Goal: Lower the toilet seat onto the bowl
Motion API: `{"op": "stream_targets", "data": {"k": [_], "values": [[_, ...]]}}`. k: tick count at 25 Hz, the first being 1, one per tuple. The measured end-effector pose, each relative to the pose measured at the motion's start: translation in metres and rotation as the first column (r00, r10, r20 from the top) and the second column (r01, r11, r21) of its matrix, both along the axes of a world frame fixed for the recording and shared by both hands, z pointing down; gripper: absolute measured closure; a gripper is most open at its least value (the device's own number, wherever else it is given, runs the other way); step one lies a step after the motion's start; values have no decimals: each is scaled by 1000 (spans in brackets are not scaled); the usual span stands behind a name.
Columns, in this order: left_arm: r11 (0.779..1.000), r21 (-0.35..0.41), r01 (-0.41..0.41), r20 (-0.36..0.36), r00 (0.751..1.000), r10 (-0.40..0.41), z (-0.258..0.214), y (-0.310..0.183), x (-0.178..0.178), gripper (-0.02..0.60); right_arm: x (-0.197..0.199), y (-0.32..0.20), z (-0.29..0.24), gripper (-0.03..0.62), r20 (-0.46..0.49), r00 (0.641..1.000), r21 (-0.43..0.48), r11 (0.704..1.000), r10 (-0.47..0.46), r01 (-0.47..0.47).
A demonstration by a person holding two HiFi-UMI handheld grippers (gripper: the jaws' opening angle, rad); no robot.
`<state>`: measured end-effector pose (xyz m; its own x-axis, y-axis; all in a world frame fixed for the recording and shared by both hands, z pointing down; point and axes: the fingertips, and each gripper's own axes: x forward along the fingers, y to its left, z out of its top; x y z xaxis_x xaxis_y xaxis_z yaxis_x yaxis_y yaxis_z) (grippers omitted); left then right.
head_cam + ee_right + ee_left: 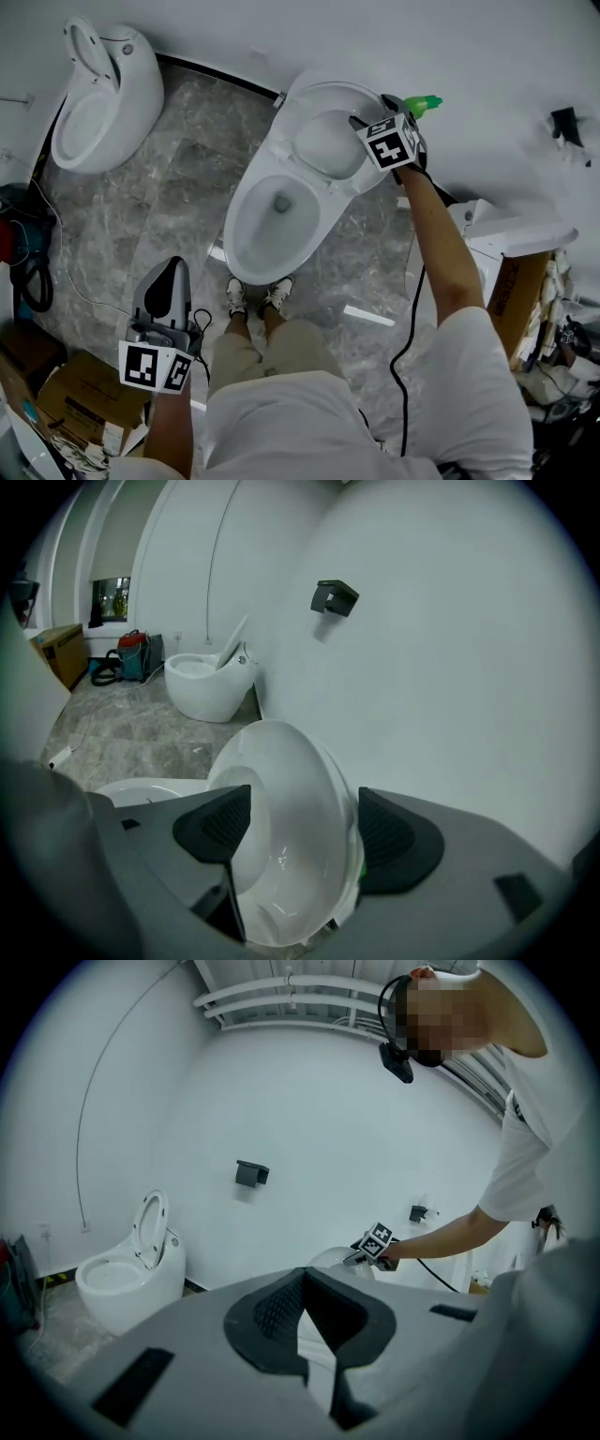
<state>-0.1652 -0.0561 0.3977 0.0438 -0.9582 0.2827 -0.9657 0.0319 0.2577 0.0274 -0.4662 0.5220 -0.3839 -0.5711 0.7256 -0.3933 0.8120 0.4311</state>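
A white toilet bowl (272,211) stands in the middle of the head view with its seat and lid (328,141) raised against the wall. My right gripper (361,122) is at the raised seat's upper edge. In the right gripper view it (305,803) is open, one jaw on each side of the seat's rim (291,855). My left gripper (173,267) hangs low at the left beside my leg, away from the toilet. Its view shows it (300,1283) shut, with nothing between the pads.
A second white toilet (94,103) with its seat up stands at the far left. A green bottle (422,103) sits behind the toilet by the wall. A cardboard box (75,403) lies at the lower left, a white unit (511,234) at the right. My feet (255,295) touch the bowl's front.
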Motion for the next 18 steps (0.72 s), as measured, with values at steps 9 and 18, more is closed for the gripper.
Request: {"op": "stream_targets", "data": {"k": [9,18], "values": [[1000,-13,-5,-25,1000,5,15,7,-3,577,-1,3,-2,293,-31,999,52,999,6,-4],[1000,-9,-18,-47,999,18,17,13,0,577,2,7,-14,433,-3,997,87,993,77,-76]]}}
